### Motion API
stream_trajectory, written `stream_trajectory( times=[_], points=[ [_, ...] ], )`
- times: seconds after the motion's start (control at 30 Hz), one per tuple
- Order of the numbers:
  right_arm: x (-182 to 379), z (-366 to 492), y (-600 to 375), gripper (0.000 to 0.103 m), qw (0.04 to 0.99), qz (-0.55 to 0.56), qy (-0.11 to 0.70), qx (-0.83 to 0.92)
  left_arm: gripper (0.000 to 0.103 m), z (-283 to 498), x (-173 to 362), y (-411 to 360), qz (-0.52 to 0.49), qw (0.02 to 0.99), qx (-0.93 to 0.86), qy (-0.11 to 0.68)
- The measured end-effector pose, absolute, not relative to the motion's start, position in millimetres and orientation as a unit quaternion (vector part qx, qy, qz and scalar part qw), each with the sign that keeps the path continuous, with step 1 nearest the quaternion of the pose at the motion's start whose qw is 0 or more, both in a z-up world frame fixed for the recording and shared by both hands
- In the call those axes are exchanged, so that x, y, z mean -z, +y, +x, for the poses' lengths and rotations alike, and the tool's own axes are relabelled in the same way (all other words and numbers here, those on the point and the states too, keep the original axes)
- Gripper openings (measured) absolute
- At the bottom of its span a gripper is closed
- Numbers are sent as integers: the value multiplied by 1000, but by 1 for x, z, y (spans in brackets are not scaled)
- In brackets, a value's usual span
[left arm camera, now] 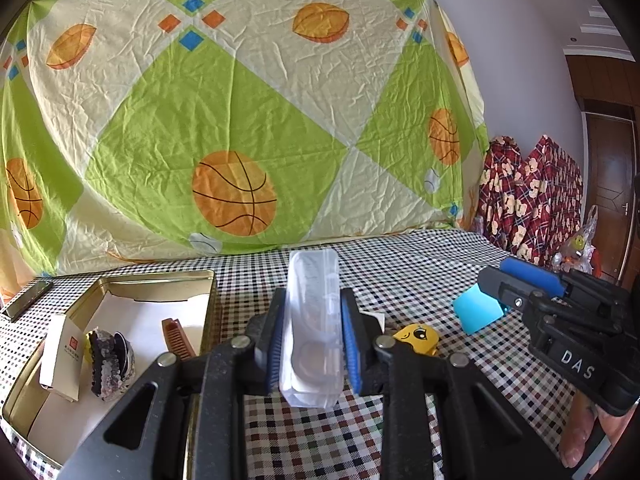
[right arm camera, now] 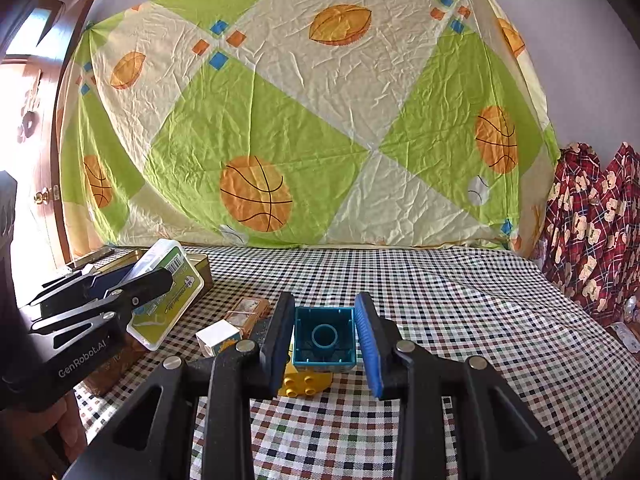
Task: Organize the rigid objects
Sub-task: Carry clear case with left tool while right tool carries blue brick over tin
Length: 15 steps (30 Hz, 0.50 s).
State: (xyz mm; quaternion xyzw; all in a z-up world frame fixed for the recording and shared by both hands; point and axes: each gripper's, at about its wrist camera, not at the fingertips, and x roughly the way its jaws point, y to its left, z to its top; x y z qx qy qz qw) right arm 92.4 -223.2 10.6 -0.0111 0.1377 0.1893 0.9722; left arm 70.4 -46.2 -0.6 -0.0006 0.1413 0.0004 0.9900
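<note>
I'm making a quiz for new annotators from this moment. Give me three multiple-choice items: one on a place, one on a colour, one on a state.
1. Where does the comb lie?
A. In the tin
B. On the checked cloth
C. In the right gripper

2. What colour is the brick in the right gripper?
A. Red
B. Blue
C. White

3. What is the left gripper doing?
A. Open, empty
B. Shut on a clear case
C. Shut on a phone

Answers:
1 A: it rests on the white liner inside the tin.
2 B: the brick between the pads is blue.
3 B: both pads press the case's sides.
</note>
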Motion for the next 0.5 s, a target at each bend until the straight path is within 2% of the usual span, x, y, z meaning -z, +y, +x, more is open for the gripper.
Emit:
stream_trajectory(
  times=[0.5],
  points=[
    [-13,84,-215,34,973,-10,118,-198,24,60,0,-39,-8,991,-6,134]
  ],
)
